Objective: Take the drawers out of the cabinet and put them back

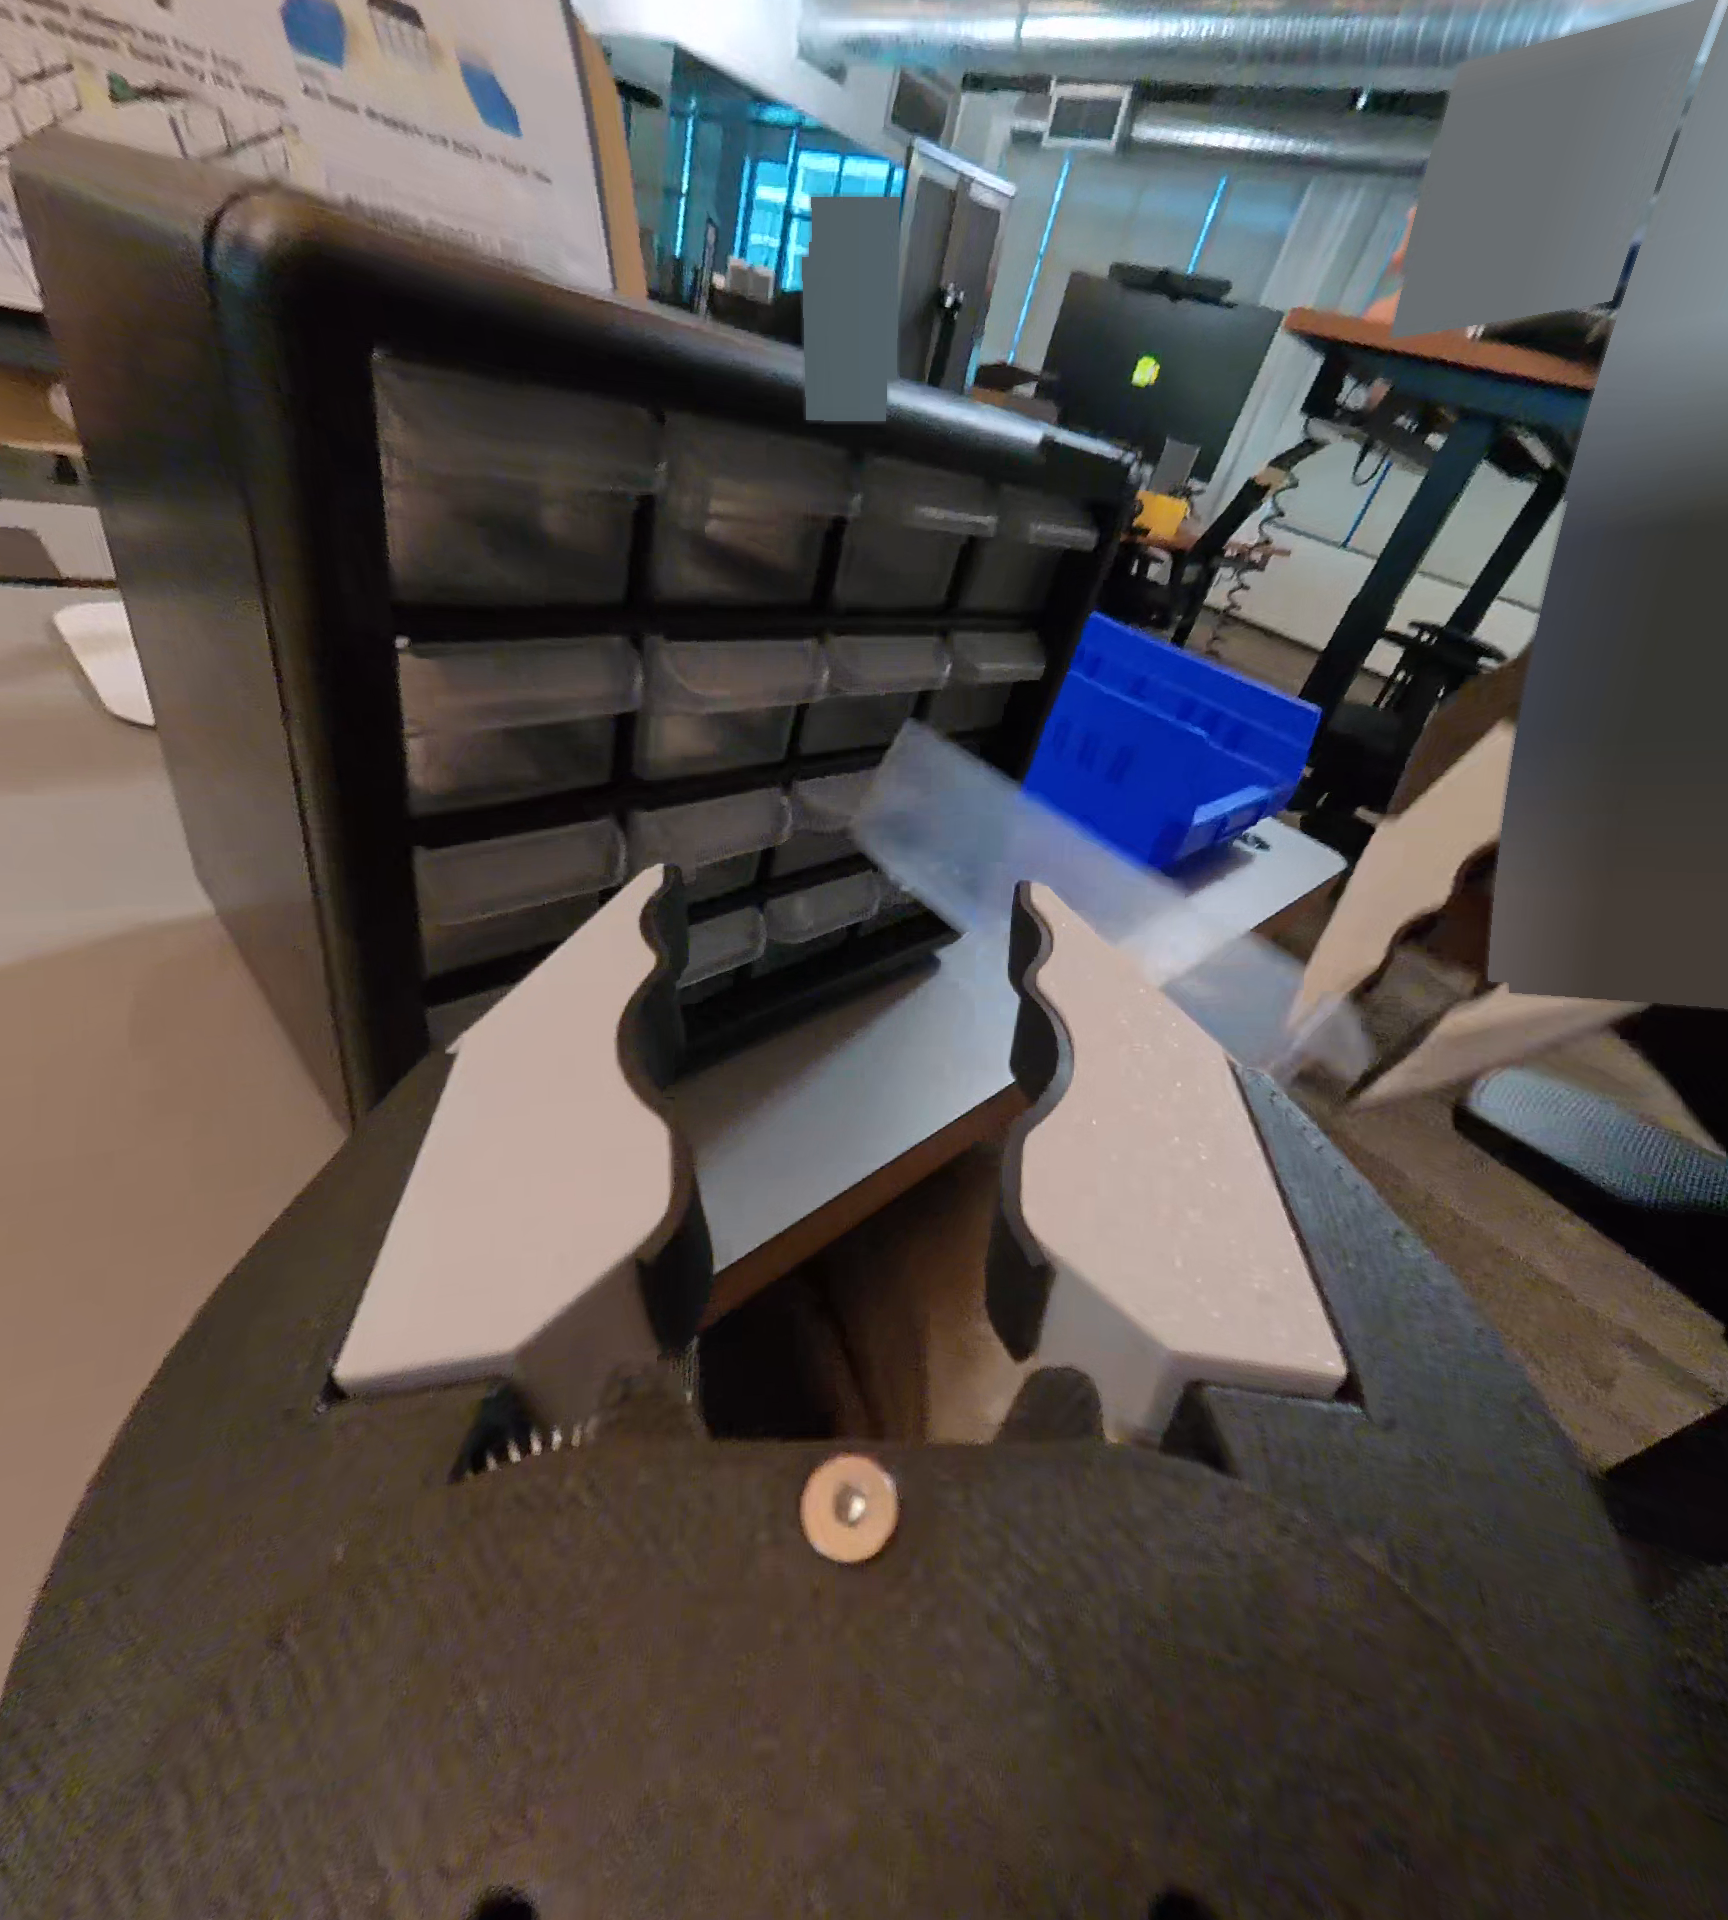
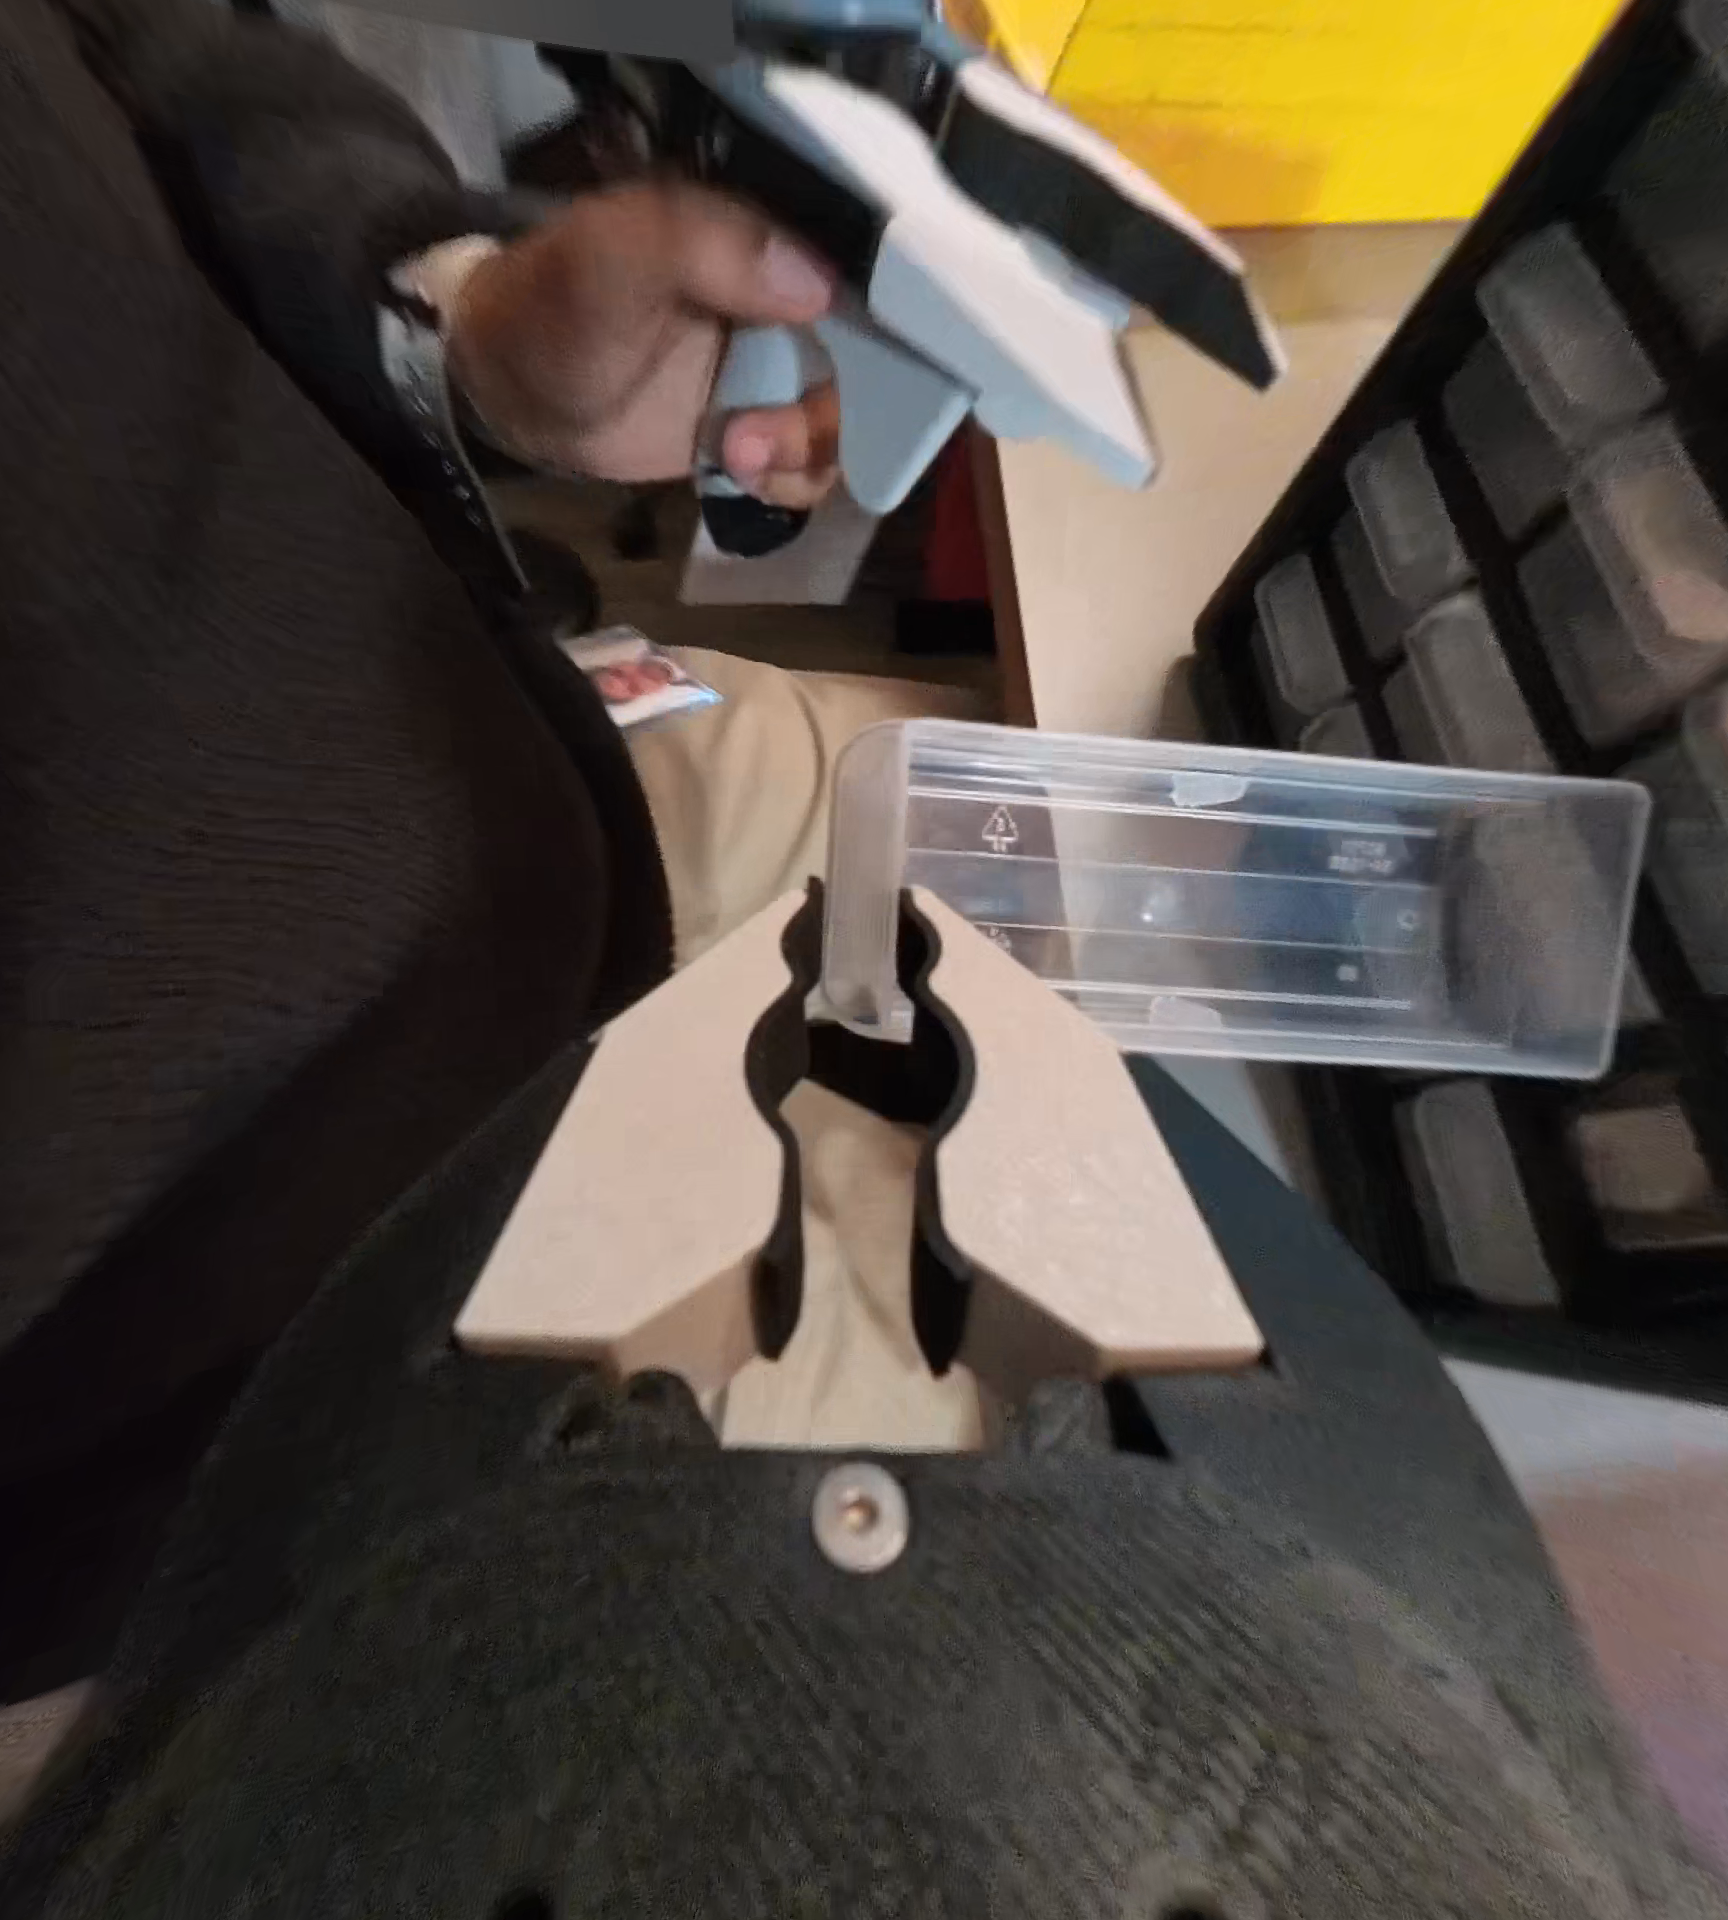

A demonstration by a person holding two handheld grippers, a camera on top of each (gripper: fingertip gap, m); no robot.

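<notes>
Plainly, label by label:
Right claw: closed on the front lip of a clear drawer, pinching only that thin tab between its tan fingers.
Drawer position: fully out of the cabinet, carried in the air, its long body jutting sideways to the right of the claw tips, with the cabinet face just beyond it.
Left claw: spread open and empty, pointing at the lower rows of the cabinet.
Risk, grip: the hold looked narrow and off-centre; I judged the drawer could swivel or slip out of the pinch under its own weight.
Risk, return: a tilted drawer would likely jam against the slot frame.
Risk, crowding: the two claws were near each other and could collide.
Drawer material: transparent, glossy hard plastic, a long box with rounded corners and ribbed bottom.
Cabinet material: matte black frame, a grid of small smoky drawers.
Beyond: a blue bin on the grey counter.
</notes>
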